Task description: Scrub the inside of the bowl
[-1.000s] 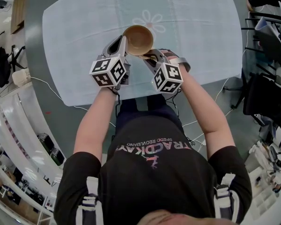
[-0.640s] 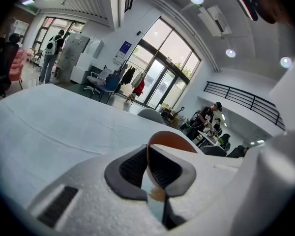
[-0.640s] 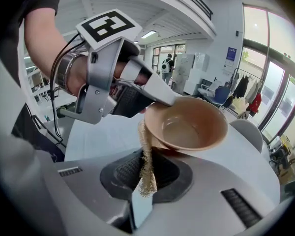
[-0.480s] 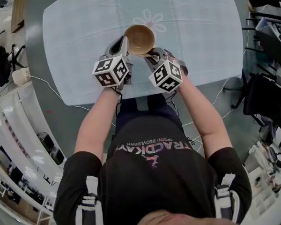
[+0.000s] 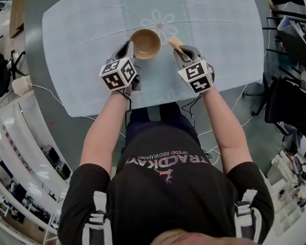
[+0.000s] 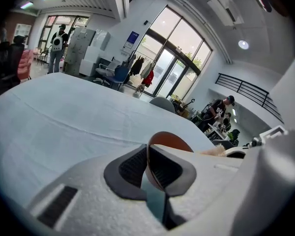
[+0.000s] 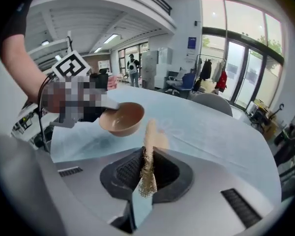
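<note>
Your tabletop [image 5: 81,45] is covered by a pale blue cloth with a flower outline [image 5: 160,22]. The shirt print [image 5: 163,162] is upside down in the head view. "TRACKDAY" is legible; the smaller line under it is too fine to read.

Left hand-held gripper [image 5: 130,50]: nearly closed, pinching the rim of the brown bowl [image 5: 145,43], which looks lifted just off the cloth. Its own view shows only a sliver of the bowl.

Right hand-held gripper [image 5: 179,52]: clamped on a tan fibrous scrubber [image 5: 174,43], beside the bowl and not touching it.
</note>
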A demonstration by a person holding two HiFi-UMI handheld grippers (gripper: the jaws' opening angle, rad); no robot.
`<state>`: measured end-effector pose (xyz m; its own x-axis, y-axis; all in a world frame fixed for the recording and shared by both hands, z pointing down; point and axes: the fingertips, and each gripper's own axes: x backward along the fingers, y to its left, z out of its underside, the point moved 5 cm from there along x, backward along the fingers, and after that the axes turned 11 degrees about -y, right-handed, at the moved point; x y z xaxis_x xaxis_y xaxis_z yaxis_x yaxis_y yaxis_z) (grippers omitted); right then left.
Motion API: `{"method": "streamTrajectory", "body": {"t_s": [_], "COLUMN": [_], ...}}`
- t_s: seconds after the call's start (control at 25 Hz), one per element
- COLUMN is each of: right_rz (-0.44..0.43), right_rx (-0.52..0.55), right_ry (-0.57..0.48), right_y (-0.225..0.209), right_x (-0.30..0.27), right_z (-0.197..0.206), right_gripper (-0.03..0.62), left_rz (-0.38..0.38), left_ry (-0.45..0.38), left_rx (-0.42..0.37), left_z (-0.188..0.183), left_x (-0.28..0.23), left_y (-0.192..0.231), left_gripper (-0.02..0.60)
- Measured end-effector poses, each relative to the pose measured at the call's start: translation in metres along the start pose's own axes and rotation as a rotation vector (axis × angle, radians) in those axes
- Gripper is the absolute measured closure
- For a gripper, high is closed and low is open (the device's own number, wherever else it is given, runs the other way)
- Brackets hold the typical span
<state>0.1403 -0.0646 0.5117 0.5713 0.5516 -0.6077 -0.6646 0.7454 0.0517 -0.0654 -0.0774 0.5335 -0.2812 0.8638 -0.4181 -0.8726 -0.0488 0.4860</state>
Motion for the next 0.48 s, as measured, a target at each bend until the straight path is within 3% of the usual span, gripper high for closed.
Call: {"method": "streamTrajectory", "body": {"t_s": [0.2, 0.4, 0.48], "right_rz": [0.033, 0.026, 0.025], "right_rx": [-0.122, -0.144, -0.15], "right_ry": [-0.06, -0.095, -0.107], "right_y": [-0.016, -0.018, -0.017], "right_x": [0.006, 0.009, 0.009], "right_z": [-0.004, -0.013, -0.017], "right_gripper": [0.562, 0.562, 0.562], "left_rz": [-0.021, -0.031, -0.016], "left_ry": [0.043, 0.081, 0.098], "left_rx": [0.023, -0.017, -0.036], "left_z": [0.014, 0.017, 0.018], "left_x": [-0.009, -0.014, -0.014], "left_y": [0.006, 0.011, 0.012], "left_gripper": [0.551, 0.541, 0.423]}}
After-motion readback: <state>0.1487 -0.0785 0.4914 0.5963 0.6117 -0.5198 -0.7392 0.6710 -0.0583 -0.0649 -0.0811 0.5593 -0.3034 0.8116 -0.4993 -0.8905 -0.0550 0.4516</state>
